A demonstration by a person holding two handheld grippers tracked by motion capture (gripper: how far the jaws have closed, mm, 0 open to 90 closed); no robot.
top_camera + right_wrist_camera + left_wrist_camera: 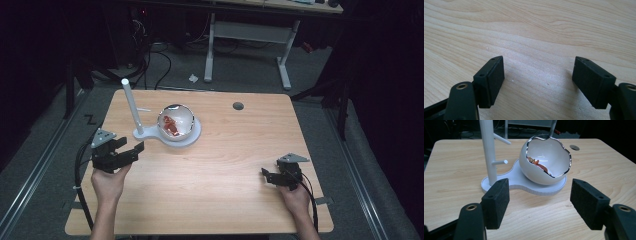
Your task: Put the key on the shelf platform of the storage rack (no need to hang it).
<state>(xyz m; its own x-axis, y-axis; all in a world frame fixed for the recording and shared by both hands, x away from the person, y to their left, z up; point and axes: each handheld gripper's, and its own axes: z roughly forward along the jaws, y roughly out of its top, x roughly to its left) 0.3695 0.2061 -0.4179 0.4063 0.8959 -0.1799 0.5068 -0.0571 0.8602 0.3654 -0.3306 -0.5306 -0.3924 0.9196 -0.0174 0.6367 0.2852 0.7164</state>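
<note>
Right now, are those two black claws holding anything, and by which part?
Nothing. The left gripper and right gripper both stand open and empty above the table.

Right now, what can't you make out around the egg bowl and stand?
- Red item in the egg-shaped bowl: left gripper view, wall hides most; high view, too small to identify.
- Stand pole: top cut off by the left gripper view's upper edge.
- Right gripper: facing bare table.

Couldn't really make out the red stuff (539, 164) inside the bowl (541, 173), half tucked behind its rim. Got the post (487, 150) chopped off by the top edge in the left gripper view.
</note>
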